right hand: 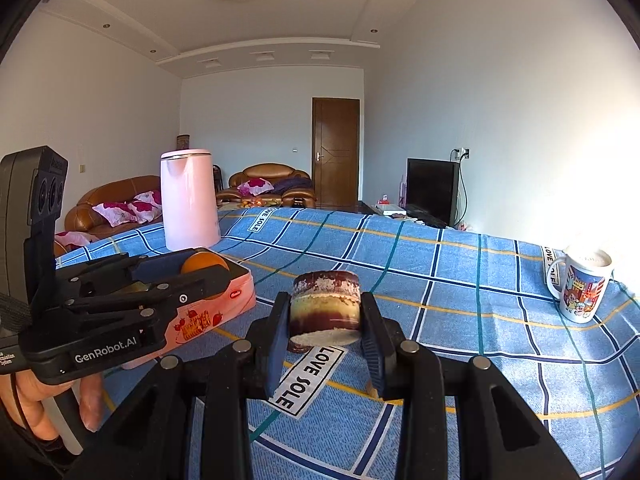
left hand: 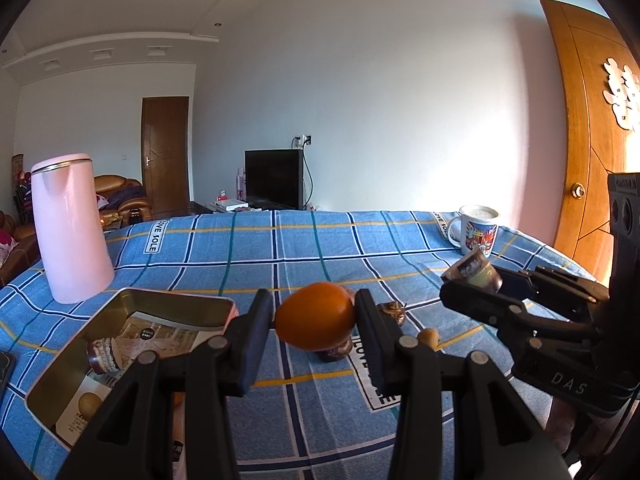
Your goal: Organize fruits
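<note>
Left gripper (left hand: 315,322) level over the bed, tongs clamped on an orange fruit (left hand: 315,316) lifted clear of the cloth, just right of the tin's near corner. At 9 o'clock from it, an open metal tin (left hand: 132,304) holding one brown layered cake slice (left hand: 105,355) on printed paper. Right gripper (right hand: 325,322) at 3 o'clock, also level, tongs clamped on a second brown layered cake piece (right hand: 326,306) held above the cloth. Surface: blue plaid bedspread (left hand: 320,240) lettered "LOVE SOLE". Pink kettle (left hand: 70,228) upright at 10 o'clock, behind the tin; printed mug (left hand: 476,230) at 2 o'clock near the far edge. Under the left tongs, three small items on the cloth, partly hidden; kind unclear. Room: white walls, dark television (left hand: 274,178), brown sofas (right hand: 116,204), two doors. Count: one orange fruit, two clearly seen cake pieces, one tin, one kettle, one mug.
</note>
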Demonstrator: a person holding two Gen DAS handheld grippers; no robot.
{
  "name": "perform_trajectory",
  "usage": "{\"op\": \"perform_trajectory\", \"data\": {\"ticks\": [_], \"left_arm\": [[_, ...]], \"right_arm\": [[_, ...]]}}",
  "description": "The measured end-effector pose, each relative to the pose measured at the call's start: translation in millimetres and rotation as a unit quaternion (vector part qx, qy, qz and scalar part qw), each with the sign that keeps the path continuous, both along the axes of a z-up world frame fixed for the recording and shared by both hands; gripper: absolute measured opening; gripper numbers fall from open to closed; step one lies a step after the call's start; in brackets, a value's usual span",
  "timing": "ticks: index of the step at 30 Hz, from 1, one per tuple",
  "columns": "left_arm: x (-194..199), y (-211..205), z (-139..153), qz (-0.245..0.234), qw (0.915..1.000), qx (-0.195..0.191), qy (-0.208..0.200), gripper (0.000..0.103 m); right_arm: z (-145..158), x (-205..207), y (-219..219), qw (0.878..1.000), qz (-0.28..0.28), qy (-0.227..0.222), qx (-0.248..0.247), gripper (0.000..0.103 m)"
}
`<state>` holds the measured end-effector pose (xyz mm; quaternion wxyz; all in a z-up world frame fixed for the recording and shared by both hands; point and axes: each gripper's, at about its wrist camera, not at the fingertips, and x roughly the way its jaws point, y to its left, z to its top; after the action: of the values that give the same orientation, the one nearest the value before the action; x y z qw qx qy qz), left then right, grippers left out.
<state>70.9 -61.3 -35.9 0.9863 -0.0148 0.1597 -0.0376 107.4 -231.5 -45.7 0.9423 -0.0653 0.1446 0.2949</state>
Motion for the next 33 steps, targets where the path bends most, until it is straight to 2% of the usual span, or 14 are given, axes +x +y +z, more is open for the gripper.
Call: {"op": "perform_trajectory", "data": {"ticks": [13,19,26,33], "left_arm": [[-4.6,2.3,2.2,-0.003,0.9999,-0.004,-0.012,0.044],[-7.7,11.3,2.2,0.002,0.9999,-0.010,-0.007,0.044],[-12.0,41.6,3.6,0.023,0.9993,-0.030,0.003,0.044],[-17.0,94.3,4.0,0.072,0.9960,-0.050,0.020,0.044]], "right_arm": [[0.5,-8.4,2.2,1.000,-0.011,-0.021,-0.007,0.036],[2.6,-8.3,12.5,1.000,-0.006,-0.015,-0.011,0.036],[11.6,-12.1,44.2,0.999,0.033,-0.009,-0.016,0.036],[9.0,-15.8,88.5,0.996,0.084,0.006,-0.035,0.036]]}}
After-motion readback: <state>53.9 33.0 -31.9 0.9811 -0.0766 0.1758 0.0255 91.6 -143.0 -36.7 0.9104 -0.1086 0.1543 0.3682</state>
